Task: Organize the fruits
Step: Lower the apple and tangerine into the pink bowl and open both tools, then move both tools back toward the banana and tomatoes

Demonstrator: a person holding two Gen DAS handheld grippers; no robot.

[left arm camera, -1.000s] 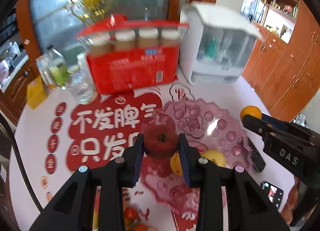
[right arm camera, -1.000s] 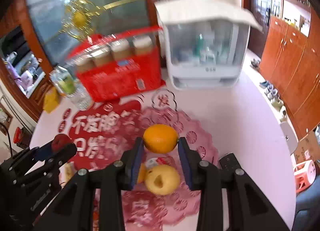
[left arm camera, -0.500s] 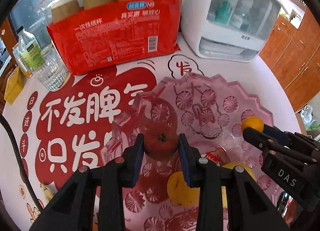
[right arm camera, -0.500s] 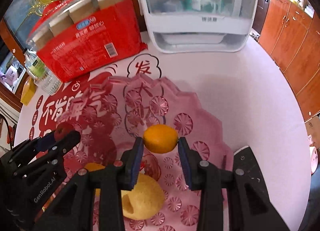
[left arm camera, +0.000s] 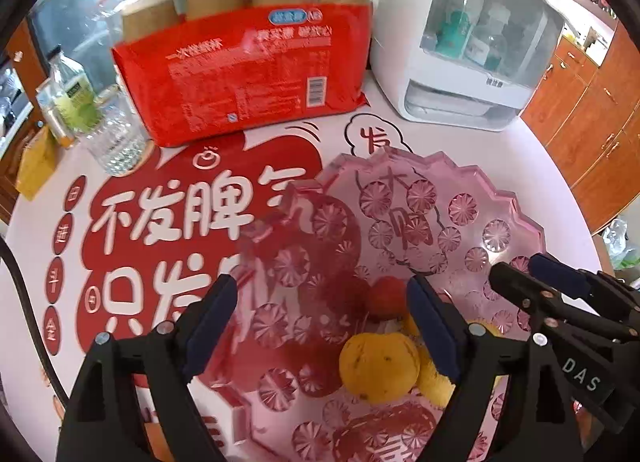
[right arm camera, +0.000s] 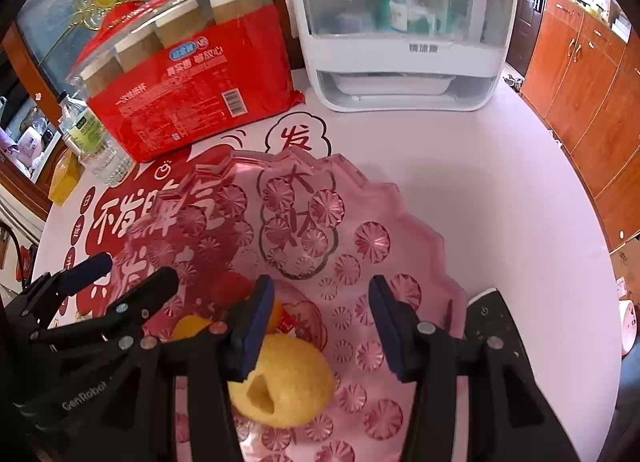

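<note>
Both the left gripper [left arm camera: 320, 302] and right gripper [right arm camera: 318, 304], jaws just opening, hang empty over the pink plate [left arm camera: 516, 218], the red fruit [left arm camera: 386, 298] lying at centre frame.

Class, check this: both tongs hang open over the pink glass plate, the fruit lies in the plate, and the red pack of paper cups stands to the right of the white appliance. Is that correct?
Not quite. The red pack of paper cups stands to the left of the white appliance, as the right wrist view shows. The rest holds: left tongs and right tongs hang open over the pink glass plate, where the fruit lies.
</note>
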